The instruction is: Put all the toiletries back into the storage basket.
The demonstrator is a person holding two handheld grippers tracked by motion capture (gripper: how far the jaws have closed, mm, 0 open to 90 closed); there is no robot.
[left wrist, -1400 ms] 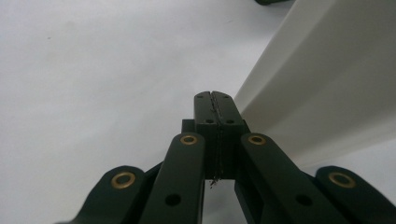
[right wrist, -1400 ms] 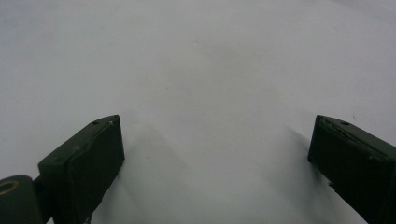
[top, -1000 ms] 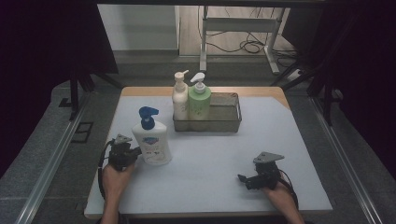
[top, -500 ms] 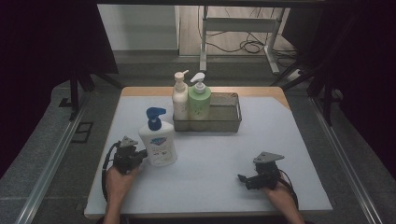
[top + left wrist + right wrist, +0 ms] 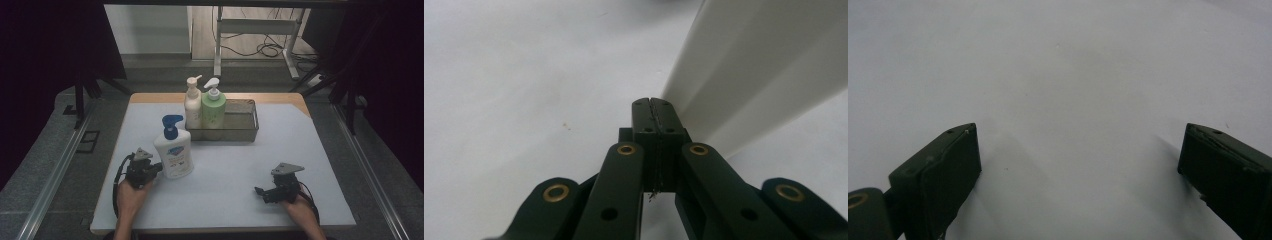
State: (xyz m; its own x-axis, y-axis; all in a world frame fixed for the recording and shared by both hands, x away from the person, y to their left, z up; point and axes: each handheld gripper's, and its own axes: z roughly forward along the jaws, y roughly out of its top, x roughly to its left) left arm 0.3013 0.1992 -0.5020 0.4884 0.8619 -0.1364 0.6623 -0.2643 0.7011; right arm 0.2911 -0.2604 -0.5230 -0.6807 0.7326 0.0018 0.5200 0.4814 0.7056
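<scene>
A white pump bottle [image 5: 172,152] with a blue head stands upright on the left of the white table [image 5: 230,165]. My left gripper [image 5: 155,169] lies low at its left side, jaws pressed together with nothing between them. In the left gripper view the tips [image 5: 654,102] rest against the white bottle's [image 5: 749,75] lower wall. My right gripper [image 5: 260,191] rests on the table at the front right, far from the bottles. Its jaws [image 5: 1078,150] stand wide apart over bare tabletop.
A metal mesh basket [image 5: 242,129] sits at the back middle, holding a cream pump bottle [image 5: 192,104] and a green pump bottle [image 5: 213,109] at its left end. Table edges drop off on both sides; chair legs and cables lie beyond.
The white bottle and my left gripper have shifted a little to the right across the table together. The right gripper has stayed put.
</scene>
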